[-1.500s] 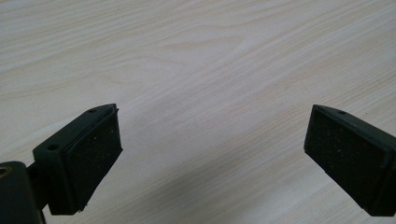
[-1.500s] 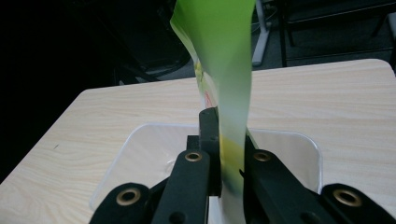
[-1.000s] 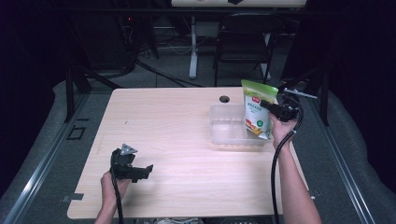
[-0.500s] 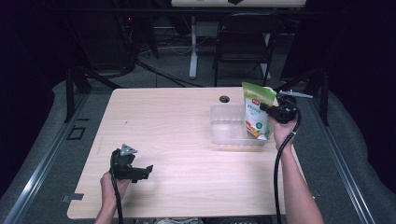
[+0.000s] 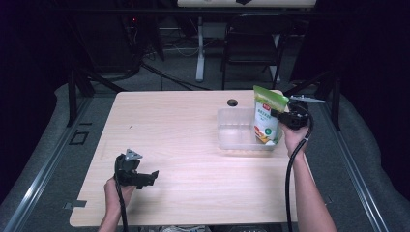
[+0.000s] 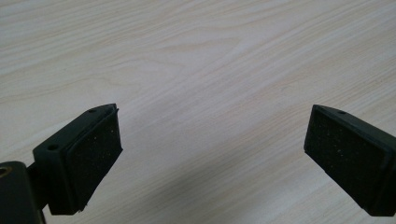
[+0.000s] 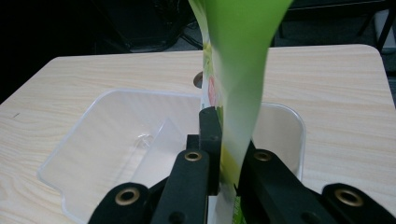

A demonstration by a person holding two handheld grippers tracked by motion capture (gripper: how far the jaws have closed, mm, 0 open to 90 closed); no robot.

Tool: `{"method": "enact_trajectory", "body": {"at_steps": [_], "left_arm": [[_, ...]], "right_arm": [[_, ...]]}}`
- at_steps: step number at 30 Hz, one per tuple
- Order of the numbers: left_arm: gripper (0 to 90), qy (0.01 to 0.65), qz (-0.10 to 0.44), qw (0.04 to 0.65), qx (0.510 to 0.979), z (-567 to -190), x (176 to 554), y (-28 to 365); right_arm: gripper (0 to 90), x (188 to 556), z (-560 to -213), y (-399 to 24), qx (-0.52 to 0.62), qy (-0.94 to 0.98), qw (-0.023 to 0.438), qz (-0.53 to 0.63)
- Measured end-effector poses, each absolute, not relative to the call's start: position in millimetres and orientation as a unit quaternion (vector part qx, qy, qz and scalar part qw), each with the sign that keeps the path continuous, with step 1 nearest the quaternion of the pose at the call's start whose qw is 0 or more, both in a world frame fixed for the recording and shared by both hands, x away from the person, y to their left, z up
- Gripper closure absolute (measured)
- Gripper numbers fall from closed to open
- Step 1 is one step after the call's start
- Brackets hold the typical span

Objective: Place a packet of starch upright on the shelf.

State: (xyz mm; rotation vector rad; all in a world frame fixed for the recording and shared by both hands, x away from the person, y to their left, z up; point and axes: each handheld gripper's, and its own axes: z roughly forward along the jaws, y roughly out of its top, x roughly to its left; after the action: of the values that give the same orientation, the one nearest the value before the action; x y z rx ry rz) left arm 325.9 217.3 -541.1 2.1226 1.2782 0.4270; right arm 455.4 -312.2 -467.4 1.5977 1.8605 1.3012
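1. Standing upright in the right gripper's (image 5: 276, 115) hold, the green pouch (image 5: 267, 118) has its lower end inside the clear plastic tub (image 5: 231, 143), at the tub's right end as the high view shows it.
2. Right gripper view: the 2 black fingers (image 7: 211, 140) are shut on the pouch (image 7: 236, 70), pinching its thin green side edge; the pouch rises out of the top of the picture, with printed colour visible on its left face.
3. Tub (image 7: 84, 154) in the same view: translucent, rounded corners, its floor bare to the left of the pouch.
4. Tub position: right half of the bench (image 5: 183, 121), just in front of a small dark round hole (image 5: 232, 102) in the bench top.
5. Right hand (image 5: 292, 137) grips the tool from the bench's right edge; a black cable (image 5: 289, 179) hangs from it along the forearm.
6. Left gripper (image 5: 153, 175) sits low over the near left part of the bench, well apart from the tub, with a grey 3-cornered plate (image 5: 132, 154) on top.
7. Left gripper view: fingers (image 6: 95, 154) stand wide apart, nothing between them, only bare wood grain (image 6: 210, 70) below.
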Motion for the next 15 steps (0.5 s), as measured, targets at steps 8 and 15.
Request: {"method": "enact_trajectory", "body": {"at_steps": [8,15], "left_arm": [[3.7,0.484,0.162,0.307,0.803,-541.1,326.1,217.4],[3.7,0.483,0.162,0.305,0.805,-541.0,326.4,218.1]], "right_arm": [[89.8,450.7,-471.2,-315.9,0.567,0.662,0.19,0.451],[89.8,445.6,-476.9,-321.2,0.567,0.665,0.204,0.441]]}}
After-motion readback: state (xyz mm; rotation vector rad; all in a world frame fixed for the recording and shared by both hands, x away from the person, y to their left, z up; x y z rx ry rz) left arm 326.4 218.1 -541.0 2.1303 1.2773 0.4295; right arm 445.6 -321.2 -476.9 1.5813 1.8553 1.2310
